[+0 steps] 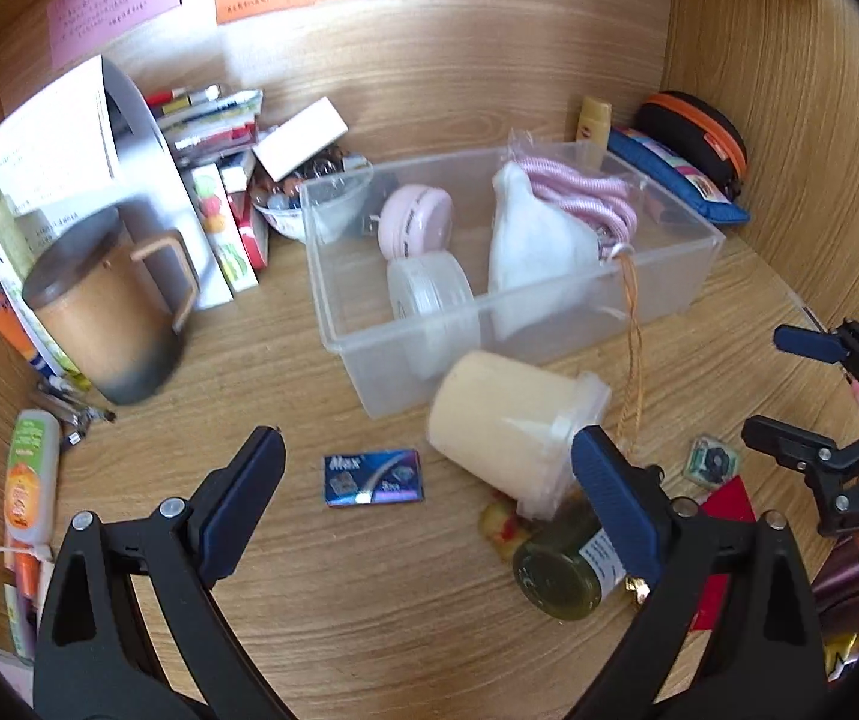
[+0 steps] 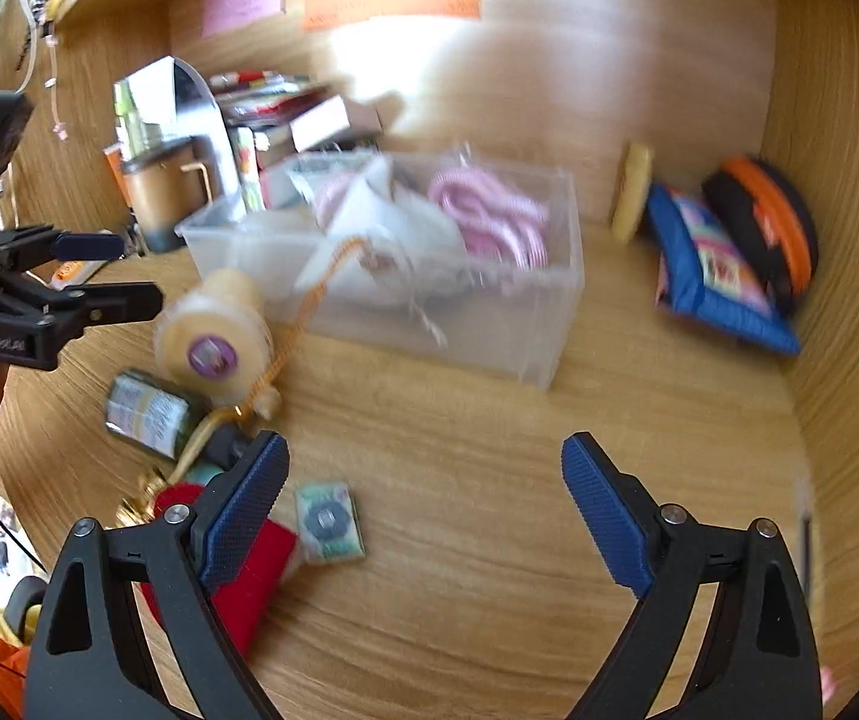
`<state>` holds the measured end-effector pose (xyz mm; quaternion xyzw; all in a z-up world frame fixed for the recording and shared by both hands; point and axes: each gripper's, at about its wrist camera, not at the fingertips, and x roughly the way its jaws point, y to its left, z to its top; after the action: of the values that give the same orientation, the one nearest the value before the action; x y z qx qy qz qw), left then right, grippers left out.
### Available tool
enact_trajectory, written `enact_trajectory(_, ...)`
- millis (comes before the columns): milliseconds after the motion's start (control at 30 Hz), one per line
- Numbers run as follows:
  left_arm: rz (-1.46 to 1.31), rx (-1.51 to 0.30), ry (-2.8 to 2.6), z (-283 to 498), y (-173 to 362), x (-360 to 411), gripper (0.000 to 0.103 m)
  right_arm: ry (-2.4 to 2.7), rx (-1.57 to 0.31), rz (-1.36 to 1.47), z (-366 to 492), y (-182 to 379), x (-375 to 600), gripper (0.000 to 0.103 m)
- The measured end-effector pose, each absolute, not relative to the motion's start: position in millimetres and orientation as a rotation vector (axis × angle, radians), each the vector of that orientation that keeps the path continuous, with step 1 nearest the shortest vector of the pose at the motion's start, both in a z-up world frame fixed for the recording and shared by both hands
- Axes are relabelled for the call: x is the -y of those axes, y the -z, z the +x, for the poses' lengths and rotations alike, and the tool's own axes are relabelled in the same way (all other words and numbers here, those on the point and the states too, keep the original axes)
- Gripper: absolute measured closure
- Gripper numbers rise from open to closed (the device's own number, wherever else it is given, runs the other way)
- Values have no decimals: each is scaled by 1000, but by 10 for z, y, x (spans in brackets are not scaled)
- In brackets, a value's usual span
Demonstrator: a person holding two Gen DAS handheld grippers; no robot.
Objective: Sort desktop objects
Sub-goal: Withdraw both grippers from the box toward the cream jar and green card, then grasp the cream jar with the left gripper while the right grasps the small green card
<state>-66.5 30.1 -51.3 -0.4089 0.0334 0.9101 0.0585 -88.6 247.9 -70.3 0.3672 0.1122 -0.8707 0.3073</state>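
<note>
In the left wrist view, the left gripper [image 1: 426, 462] stands spread and empty above the wooden worktop [image 1: 369, 600]. The clear plastic bin [image 1: 663, 294] already holds several items, while a cream lidded tub [image 1: 507, 432], a small blue card box [image 1: 373, 477] and a dark glass jar [image 1: 561, 576] lie outside it.

In the right wrist view, the right gripper [image 2: 426, 474] is likewise spread and empty, near a small green packet [image 2: 330, 521] and red cloth [image 2: 249, 576]. The sorting looks partly done.

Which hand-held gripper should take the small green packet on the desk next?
Right. The right hand-held gripper is open, with the small green packet just beside its left finger. The left hand-held gripper is aimed at the blue Max box, further away.
</note>
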Motion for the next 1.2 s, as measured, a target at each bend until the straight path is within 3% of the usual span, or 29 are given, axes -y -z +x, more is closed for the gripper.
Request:
enact_trajectory(233, -1259, 6, -2718, -636, 647, -303, 5, 2252, -259, 1034, -858, 846, -2532, 13)
enact_trajectory(500, -1322, 26, -2678, -772, 813, -331, 5, 2195, -288, 1079, -871, 947, -2435, 24)
enact_trajectory(1133, -1330, 39, -2624, -1010, 952, -435, 5, 2156, -403, 1068, -867, 1025, -2256, 25)
enact_trajectory(1200, -1329, 42, -2621, -1018, 965, -443, 5, 2157, -436, 1056, -855, 1033, -2238, 33)
